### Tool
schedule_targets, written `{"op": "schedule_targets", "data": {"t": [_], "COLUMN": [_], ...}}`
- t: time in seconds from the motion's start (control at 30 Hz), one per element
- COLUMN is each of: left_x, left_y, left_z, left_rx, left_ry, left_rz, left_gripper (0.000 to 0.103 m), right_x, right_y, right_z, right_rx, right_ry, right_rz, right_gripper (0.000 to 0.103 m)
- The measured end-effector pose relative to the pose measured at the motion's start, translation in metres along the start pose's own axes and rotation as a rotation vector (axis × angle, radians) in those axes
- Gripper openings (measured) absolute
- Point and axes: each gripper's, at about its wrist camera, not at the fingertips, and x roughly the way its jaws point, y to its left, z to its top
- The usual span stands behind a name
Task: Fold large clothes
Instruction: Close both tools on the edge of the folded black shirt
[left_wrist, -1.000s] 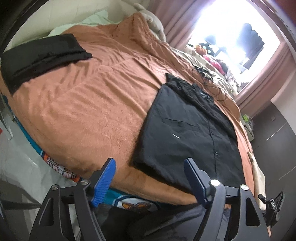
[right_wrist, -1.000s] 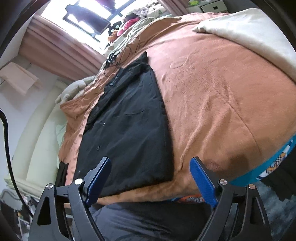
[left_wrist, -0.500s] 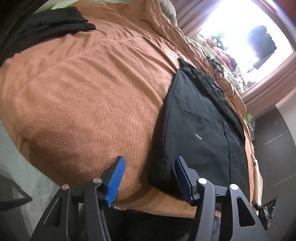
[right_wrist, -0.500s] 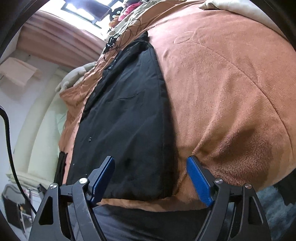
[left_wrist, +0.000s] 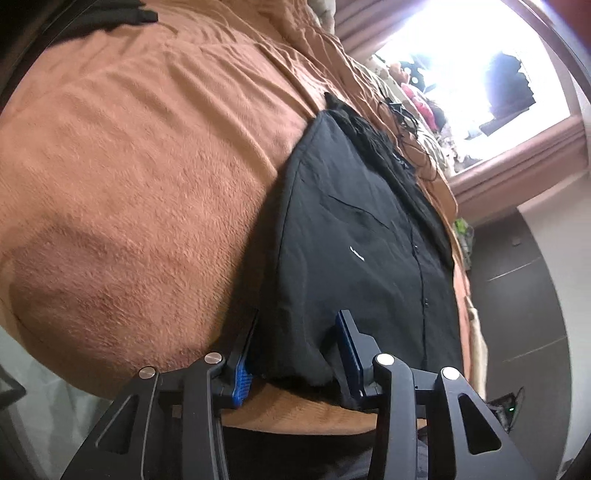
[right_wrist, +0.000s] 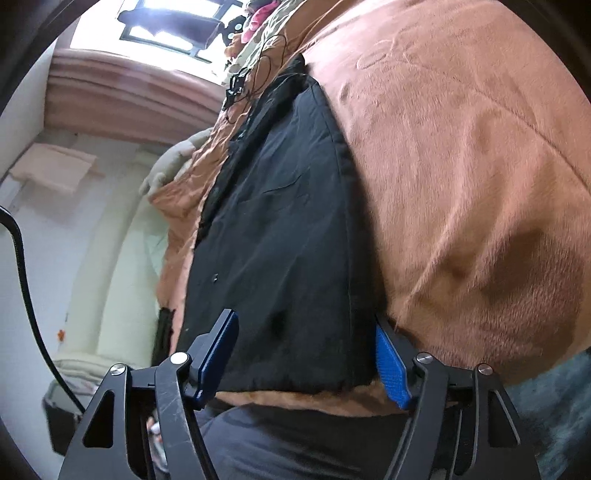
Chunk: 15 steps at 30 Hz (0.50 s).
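Left gripper (left_wrist: 295, 343) down at near-left corner of black shirt (left_wrist: 354, 236), fingers (left_wrist: 242, 369) straddling bunched hem, just been closing, cloth between but pads not clearly pressing yet, so counted as still open. Right gripper (right_wrist: 306, 354) at near-right corner of same shirt (right_wrist: 280, 229), fingers (right_wrist: 391, 365) wide either side of hem, also just been closing, cloth between, no pinch visible. Shirt lying flat on bed, sides already folded in to a long panel, button placket up, hem at near edge of orange blanket (left_wrist: 140, 155), collar toward window (left_wrist: 480, 66). Step in hand, by judgement: pinch both hem corners for bottom-to-top fold. To do well: close fully on all layers at each corner, not just top layer; avoid catching blanket pile under lower fingers, likely on left where finger sits tight against blanket; keep both grips level so hem stays straight; lift just enough to clear, carry hem toward collar, lay edges aligned. Risk: inner folded layers slipping out, panel skewing. Farther off: tangled black cable (left_wrist: 406, 122) beyond collar, worth stopping short of. Another dark folded garment (left_wrist: 122, 14) at far-left corner of bed, well apart.
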Motion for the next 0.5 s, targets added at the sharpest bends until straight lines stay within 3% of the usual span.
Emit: {"op": "schedule_targets", "data": {"t": [0.23,0.33,0.5], "left_x": [-0.004,-0.005,0.009], "left_y": [0.005,0.005,0.001], "left_z": [0.001,0.003,0.008], "left_rx": [-0.046,-0.075,-0.081], "left_ry": [0.016,-0.026,-0.019], "left_rz": [-0.052,-0.081,-0.046], "left_gripper": [0.043,0.042,0.042], "right_x": [0.002,0.009,0.019], "right_y": [-0.010,-0.008,-0.001], "right_z": [-0.004,-0.002,0.004], "right_rx": [0.039,0.047,0.040], "right_ry": [0.001,-0.001,0.004], "right_rz": [0.067,0.076,0.077], "right_gripper": [0.067,0.067,0.067]}}
